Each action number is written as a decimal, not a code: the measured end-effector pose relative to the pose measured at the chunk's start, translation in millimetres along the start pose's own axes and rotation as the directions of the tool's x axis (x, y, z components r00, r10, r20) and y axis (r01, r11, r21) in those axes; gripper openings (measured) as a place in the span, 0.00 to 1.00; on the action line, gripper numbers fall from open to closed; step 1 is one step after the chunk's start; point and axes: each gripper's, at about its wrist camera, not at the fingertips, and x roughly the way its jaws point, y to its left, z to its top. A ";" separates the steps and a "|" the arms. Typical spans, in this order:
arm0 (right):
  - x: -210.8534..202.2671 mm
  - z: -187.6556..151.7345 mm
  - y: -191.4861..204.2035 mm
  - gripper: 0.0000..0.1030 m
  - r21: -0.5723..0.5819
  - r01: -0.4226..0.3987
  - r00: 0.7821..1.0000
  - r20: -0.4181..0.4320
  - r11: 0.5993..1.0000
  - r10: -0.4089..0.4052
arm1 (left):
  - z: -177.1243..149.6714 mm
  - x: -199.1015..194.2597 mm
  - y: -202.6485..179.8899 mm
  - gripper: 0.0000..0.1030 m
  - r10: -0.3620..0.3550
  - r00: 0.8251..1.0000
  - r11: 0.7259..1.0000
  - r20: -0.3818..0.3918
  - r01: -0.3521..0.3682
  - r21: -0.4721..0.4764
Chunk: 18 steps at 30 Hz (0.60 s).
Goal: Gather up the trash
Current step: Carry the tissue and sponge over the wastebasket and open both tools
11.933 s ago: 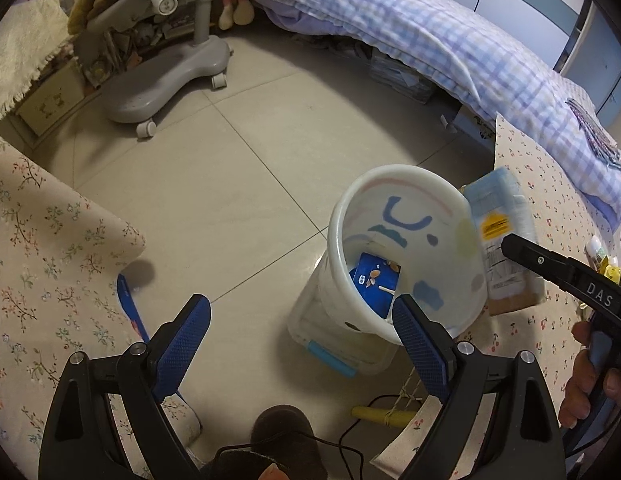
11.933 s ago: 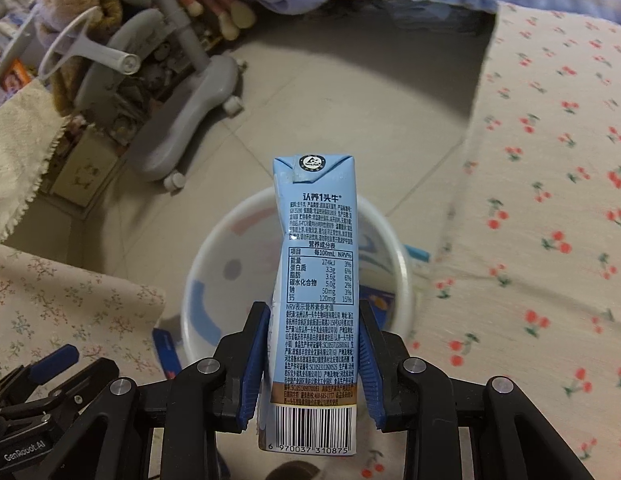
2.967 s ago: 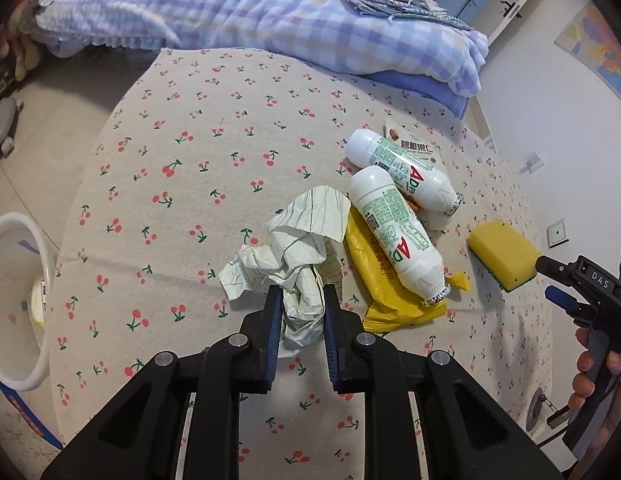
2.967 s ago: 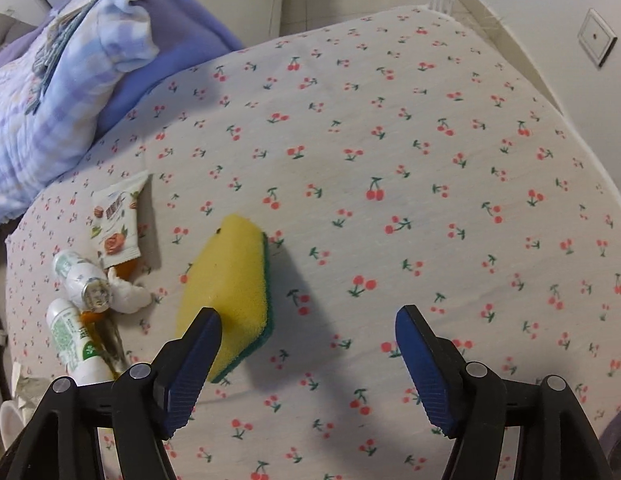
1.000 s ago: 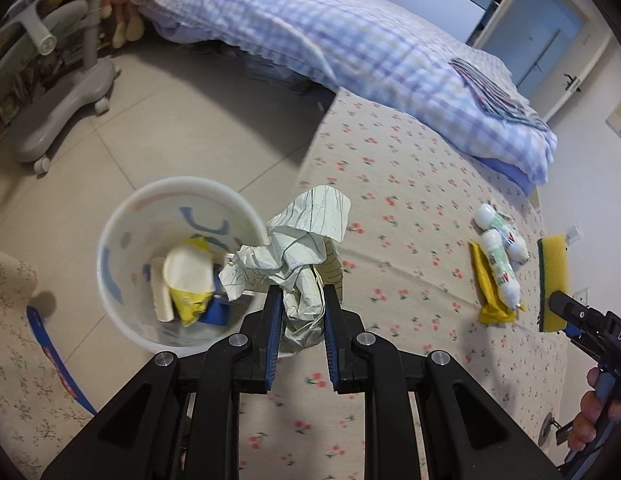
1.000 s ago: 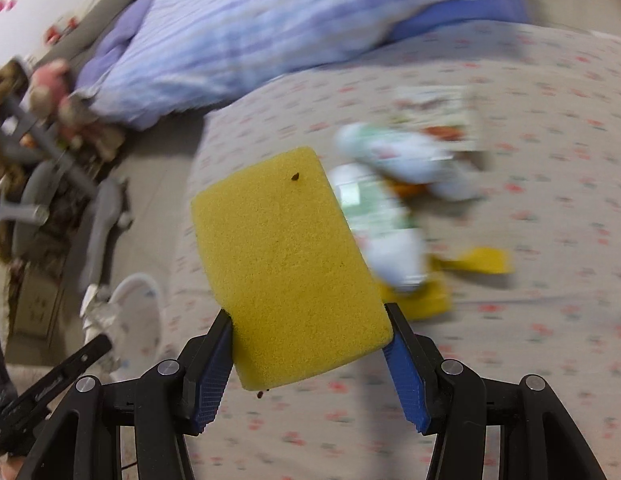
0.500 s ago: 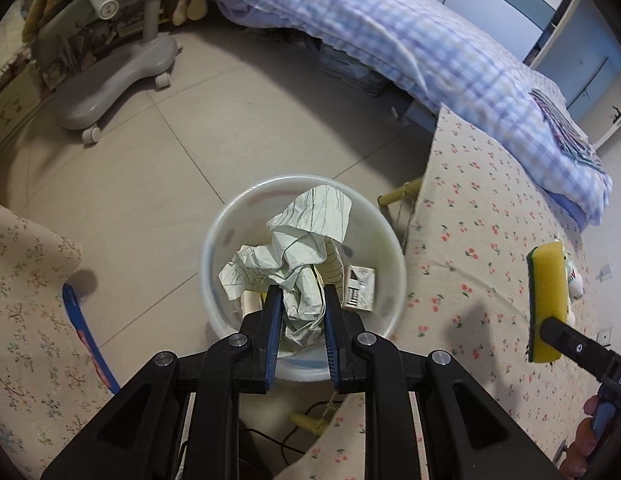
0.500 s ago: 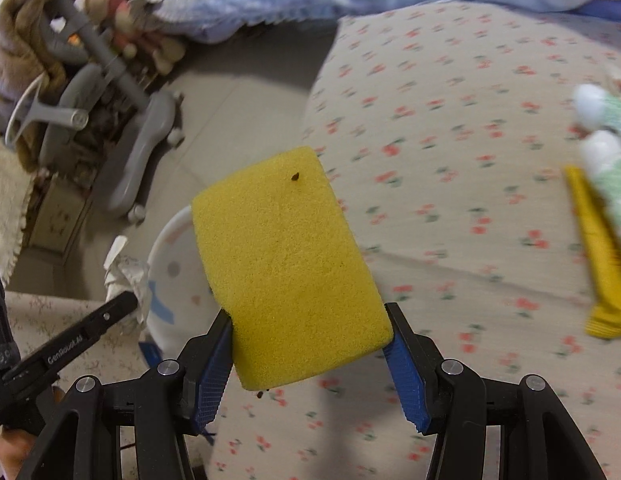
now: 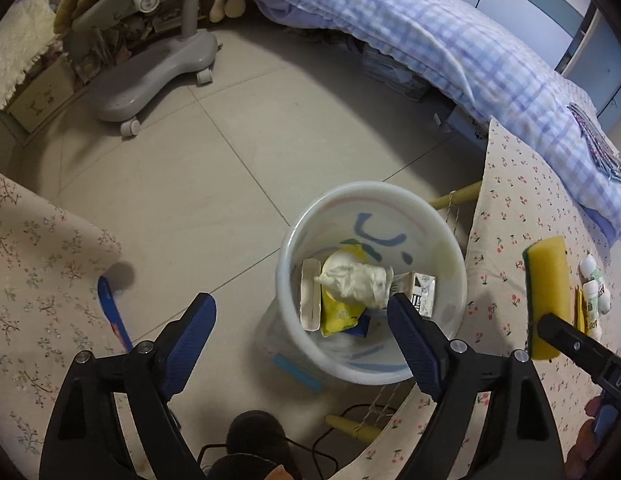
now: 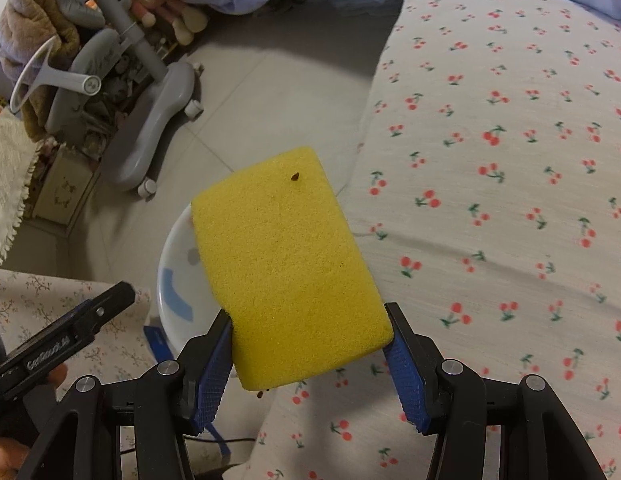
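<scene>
Release of the crumpled paper [image 9: 356, 282] is complete: I have the left gripper [image 9: 300, 322] above the white bin [image 9: 450, 248], its jaws have just been opening, and nothing sits between the blue pads now. I hold it over the bin mouth, pointing steeply down, so that whatever leaves the jaws drops straight inside rather than onto the floor tiles [image 9: 214, 176]. The paper lies on top of the other rubbish there — a yellow wrapper [image 9: 338, 312] and two cartons [image 9: 310, 300].

The right gripper [image 10: 310, 354] is clamped on the yellow sponge [image 10: 286, 264], one pad on each long edge. I grip it near its lower end, which leaves most of the block standing out ahead of the fingers; this keeps the load clear for a drop once it is over the bin. At present it hangs over the edge of the cherry-print tablecloth [image 10: 510, 160], just beside the bin rim and not yet over the opening, as I judge it.

The sponge is a rectangular block with rounded corners, coarse yellow foam on the broad face, one dark speck near the upper edge. The left wrist view shows it edge-on — a thin dark-green scouring layer backs the yellow. Two small white bottles [image 9: 596, 284] remain on the table beyond it
</scene>
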 end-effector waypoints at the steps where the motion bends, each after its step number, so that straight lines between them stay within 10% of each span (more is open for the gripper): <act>1: 2.8 0.2 3.0 0.60 -0.005 -0.001 1.000 -0.004 1.000 0.001 | -0.6 -0.6 1.9 0.87 -0.002 1.000 1.000 -0.003 0.002 -0.003; 18: 47.9 7.2 31.3 0.69 -0.071 -0.053 0.999 -0.016 0.996 0.052 | -10.1 -20.8 30.5 0.87 0.031 0.999 1.000 0.034 -0.031 -0.005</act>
